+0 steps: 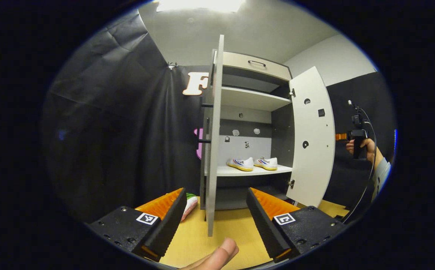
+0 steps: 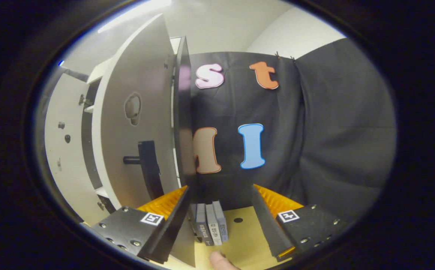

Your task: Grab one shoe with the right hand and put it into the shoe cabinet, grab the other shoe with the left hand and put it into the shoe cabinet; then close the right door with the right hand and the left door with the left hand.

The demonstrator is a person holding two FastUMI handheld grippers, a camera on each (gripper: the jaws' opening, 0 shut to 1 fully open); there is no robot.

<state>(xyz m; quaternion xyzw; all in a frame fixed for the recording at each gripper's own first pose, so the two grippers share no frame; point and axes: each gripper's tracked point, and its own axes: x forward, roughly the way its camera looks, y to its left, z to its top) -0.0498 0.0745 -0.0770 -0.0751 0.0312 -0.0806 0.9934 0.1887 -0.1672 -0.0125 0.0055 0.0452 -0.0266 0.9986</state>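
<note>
Shoes (image 1: 253, 164) shelved — left door (image 1: 214, 150) edge-on between fingers (image 1: 170, 221)

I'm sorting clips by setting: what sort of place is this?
Probably a staged recording booth, not a home: black cloth hangs as the wall behind a shoe cabinet with both doors open, a pair of shoes on its shelf, all standing on a wooden table.

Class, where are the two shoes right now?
In the left gripper view, the two shoes sit side by side on the cabinet's lower shelf, between the open doors.
</note>
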